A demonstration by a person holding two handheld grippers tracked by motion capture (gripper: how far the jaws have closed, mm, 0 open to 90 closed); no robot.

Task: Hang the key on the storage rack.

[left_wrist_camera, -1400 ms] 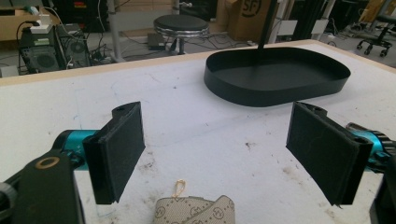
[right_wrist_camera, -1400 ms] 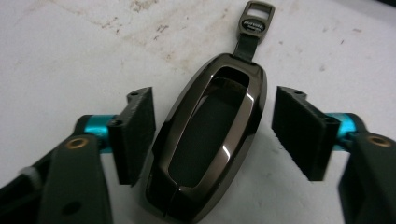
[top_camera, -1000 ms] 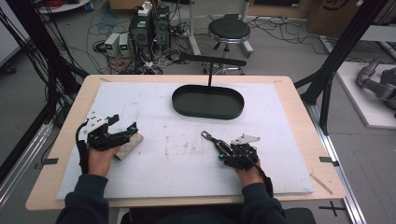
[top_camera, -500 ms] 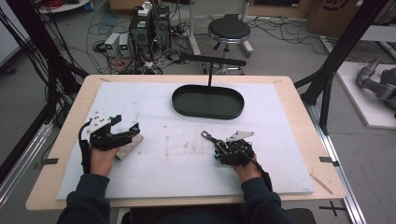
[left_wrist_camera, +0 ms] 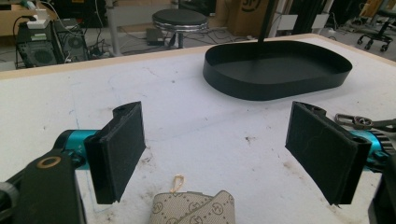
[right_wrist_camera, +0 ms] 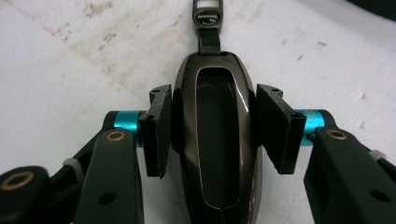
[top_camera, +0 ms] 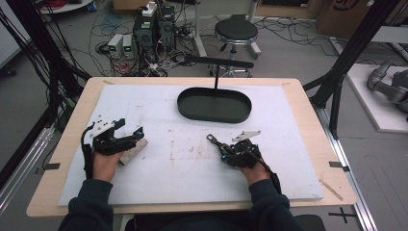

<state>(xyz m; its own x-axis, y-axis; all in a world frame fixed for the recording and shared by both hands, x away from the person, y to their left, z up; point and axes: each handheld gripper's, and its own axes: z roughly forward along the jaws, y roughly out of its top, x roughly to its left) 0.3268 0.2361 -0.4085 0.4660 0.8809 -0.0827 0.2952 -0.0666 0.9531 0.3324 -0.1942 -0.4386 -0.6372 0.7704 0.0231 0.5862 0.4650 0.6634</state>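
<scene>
Here, right gripper (right_wrist_camera: 212, 133) clamped on glossy key fob (right_wrist_camera: 215, 140), fob's near end cut off; left gripper (left_wrist_camera: 224, 154) spread.

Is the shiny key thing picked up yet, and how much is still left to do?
Done: the right gripper has just closed its jaws on the dark key fob. In hand: the fob still lies on the white mat. Left, probably: carrying it to the empty black tray, then the patterned pouch by the open left gripper.

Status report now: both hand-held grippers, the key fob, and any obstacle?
Right hand-held gripper just closed on key fob. Left hand-held gripper open over patterned pouch. Black tray far side, path clear.
</scene>
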